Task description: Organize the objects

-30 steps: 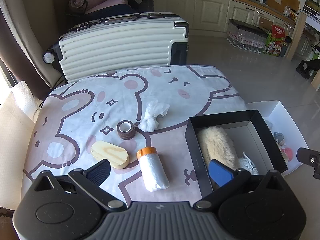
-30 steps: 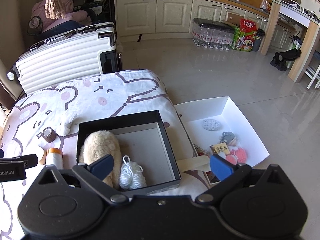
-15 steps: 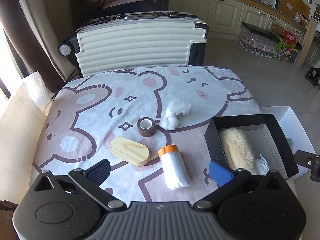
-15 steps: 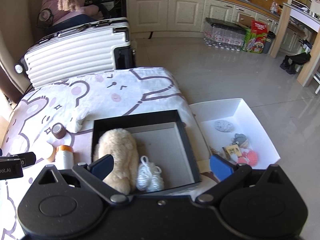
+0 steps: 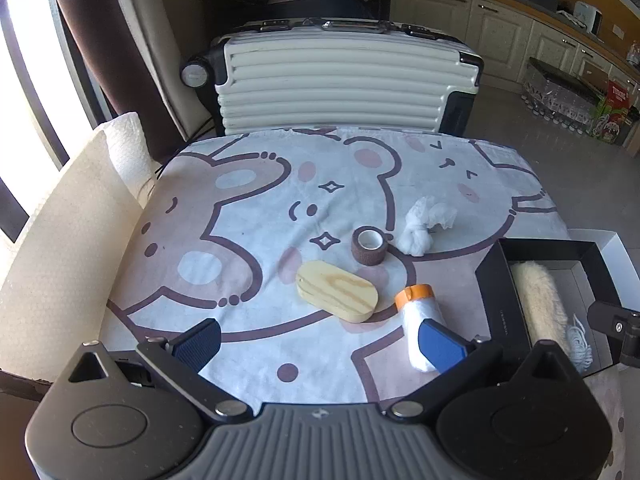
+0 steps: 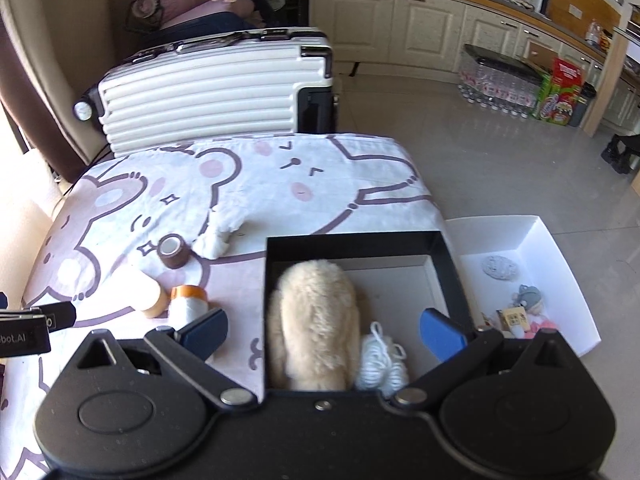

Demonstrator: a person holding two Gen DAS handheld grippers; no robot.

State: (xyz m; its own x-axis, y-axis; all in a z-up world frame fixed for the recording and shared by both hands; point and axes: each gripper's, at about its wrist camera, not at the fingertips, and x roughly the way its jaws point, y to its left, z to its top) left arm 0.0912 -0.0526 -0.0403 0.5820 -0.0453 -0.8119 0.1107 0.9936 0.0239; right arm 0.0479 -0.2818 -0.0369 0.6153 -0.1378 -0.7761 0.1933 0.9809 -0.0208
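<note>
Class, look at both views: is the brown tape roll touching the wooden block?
Apart. The left wrist view shows a strip of cloth between the tape roll and the wooden block.

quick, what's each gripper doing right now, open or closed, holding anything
Left gripper: jaws open, holding nothing, above the cloth near the orange-capped roll.
Right gripper: jaws open, holding nothing, over the black box.

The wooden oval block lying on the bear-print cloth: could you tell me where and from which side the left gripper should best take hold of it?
Grip the wooden oval block across its narrow width, at mid-length, coming from above. It lies flat with its long axis slanted from far-left to near-right, so the long straight sides give parallel faces. The left gripper is open and near it. Mind the orange-capped roll close by its right end.
</note>
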